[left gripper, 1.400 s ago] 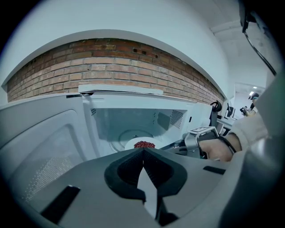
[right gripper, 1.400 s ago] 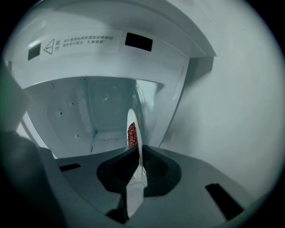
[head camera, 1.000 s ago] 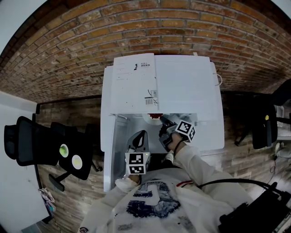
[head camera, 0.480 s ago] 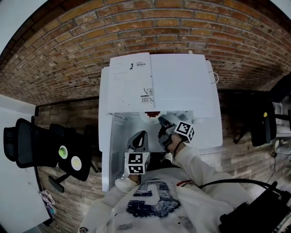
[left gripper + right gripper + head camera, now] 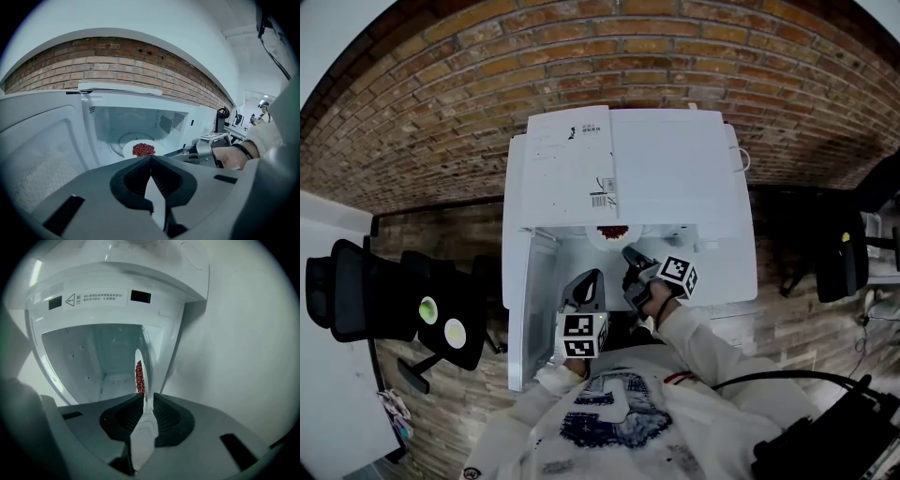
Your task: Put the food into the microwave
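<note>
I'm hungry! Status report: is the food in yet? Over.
Left gripper shut, empty. Right gripper on the plate rim. Food inside the microwave, door open. Nothing blocking.

Office-style workroom with a food-heating corner, seen steeply from above. A white microwave (image 5: 675, 178) with its door (image 5: 530, 309) swung open stands in front of a red brick wall (image 5: 581, 56), above a wood-plank floor (image 5: 441, 394). A black office chair (image 5: 356, 291) stands at the left, a second chair (image 5: 844, 253) at the right, and a black cable (image 5: 787, 373) trails at the lower right. In the left gripper view, a bright white-walled room (image 5: 246, 119) opens beyond the microwave, holding what may be more chairs and desks, though that part is too small to read surely.
</note>
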A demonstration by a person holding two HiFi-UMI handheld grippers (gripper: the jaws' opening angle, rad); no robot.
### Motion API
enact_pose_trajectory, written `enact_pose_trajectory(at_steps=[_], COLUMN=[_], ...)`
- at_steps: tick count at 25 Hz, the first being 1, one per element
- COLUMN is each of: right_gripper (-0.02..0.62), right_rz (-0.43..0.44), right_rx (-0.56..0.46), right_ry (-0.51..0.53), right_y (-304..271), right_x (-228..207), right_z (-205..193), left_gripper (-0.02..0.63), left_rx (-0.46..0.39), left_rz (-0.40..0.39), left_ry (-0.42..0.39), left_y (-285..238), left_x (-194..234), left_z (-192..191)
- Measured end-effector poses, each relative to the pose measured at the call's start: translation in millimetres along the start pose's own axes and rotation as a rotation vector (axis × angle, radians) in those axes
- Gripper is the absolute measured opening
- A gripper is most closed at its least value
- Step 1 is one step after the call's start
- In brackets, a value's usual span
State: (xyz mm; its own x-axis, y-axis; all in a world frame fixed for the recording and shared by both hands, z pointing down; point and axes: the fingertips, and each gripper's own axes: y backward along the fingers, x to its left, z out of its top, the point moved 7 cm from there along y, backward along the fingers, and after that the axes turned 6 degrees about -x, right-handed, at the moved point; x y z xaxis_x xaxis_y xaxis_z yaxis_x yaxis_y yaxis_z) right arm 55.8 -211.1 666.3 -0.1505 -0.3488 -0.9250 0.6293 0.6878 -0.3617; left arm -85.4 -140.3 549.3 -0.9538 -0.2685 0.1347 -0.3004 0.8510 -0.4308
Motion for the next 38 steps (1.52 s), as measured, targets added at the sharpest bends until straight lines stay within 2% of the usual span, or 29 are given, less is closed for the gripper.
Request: enact_pose_trajectory(at_steps=[19, 32, 38], right_gripper=[0.037, 0.031, 0.028], right_rz=[0.009, 0.008, 0.011], right_rx=[-0.016, -0.007, -0.004], right_ry=[-0.024, -0.017, -0.018], right_y=[-9.9, -14.5, -14.4], right_x=[1.7, 4.6, 3.6], right_z=[4.7, 5.2, 3.9], left_gripper=[0.008, 0.008, 0.008], left_rx=[0.017, 0.012, 0.026], left_rz=[0.012, 0.010, 0.003], left_ry=[0.007, -0.020, 0.001], left_y=[-0.4, -5.7, -4.7], left_x=[8.5, 13.1, 10.6], left_z=[-4.3, -1.2, -2.8])
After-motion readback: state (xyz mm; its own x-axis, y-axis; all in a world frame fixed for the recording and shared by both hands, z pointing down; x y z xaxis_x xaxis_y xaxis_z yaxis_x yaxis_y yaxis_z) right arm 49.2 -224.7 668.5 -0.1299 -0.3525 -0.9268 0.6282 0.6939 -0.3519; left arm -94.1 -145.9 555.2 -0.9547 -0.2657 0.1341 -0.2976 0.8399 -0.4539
